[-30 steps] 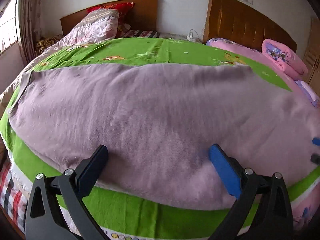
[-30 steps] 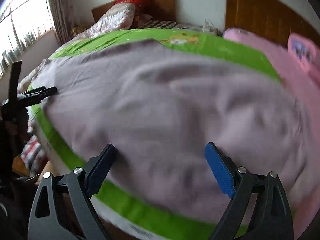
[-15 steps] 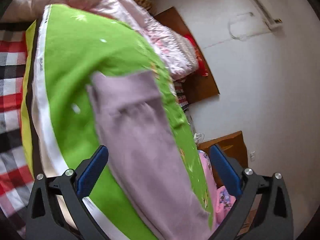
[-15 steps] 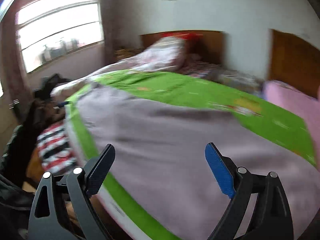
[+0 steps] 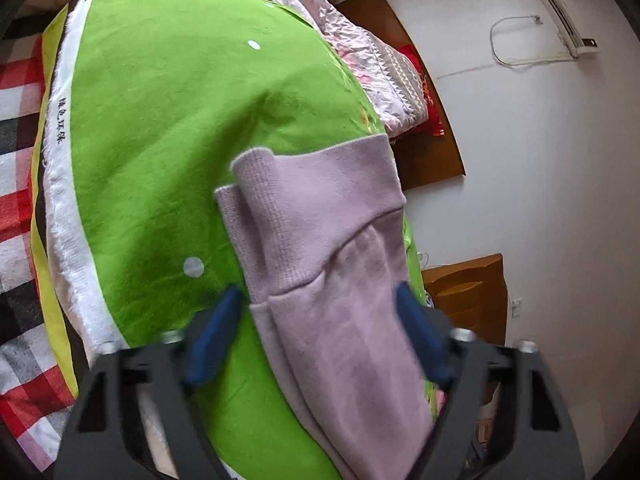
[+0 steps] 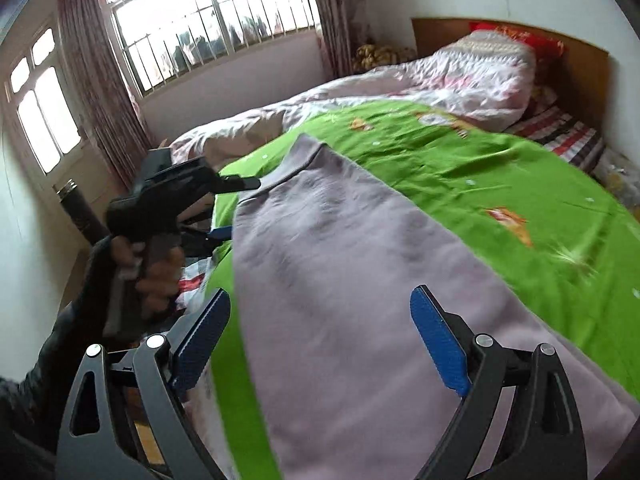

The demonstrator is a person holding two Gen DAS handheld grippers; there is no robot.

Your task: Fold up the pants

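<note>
The pants [image 5: 328,280] are a pale lilac knit, lying stretched out on the green bedspread [image 5: 160,140] of the bed. In the left wrist view their ribbed band shows as a wide strip with one corner turned back on itself, and a seam runs below it where the smoother cloth of the body starts. In the right wrist view the pants [image 6: 344,280] run as one long band from the near corner up to the far end, where a dark-edged hem lies flat on the green bedspread [image 6: 500,184].

No containers are in view.

The left gripper [image 5: 320,320] points down at the ribbed end. Its jaws have just been closing, with the cloth between the blue pads [image 5: 212,340], but the pads stand a little off the cloth on both sides and do not press it. The right gripper [image 6: 320,332] hangs over the other end of the pants with its jaws wide apart and nothing held. From that view the left gripper [image 6: 224,208] is seen at the bed's edge in a hand [image 6: 156,268] with a dark sleeve.

Around the pants lie a pink-and-white quilt [image 6: 460,72] at the wooden headboard [image 6: 580,68], a red pillow [image 6: 520,40], and a red checked sheet [image 5: 16,200] under the bedspread. A barred window [image 6: 212,12] with curtains stands behind, and an air conditioner [image 5: 560,8] hangs on the white wall. Nothing lies on the pants.
</note>
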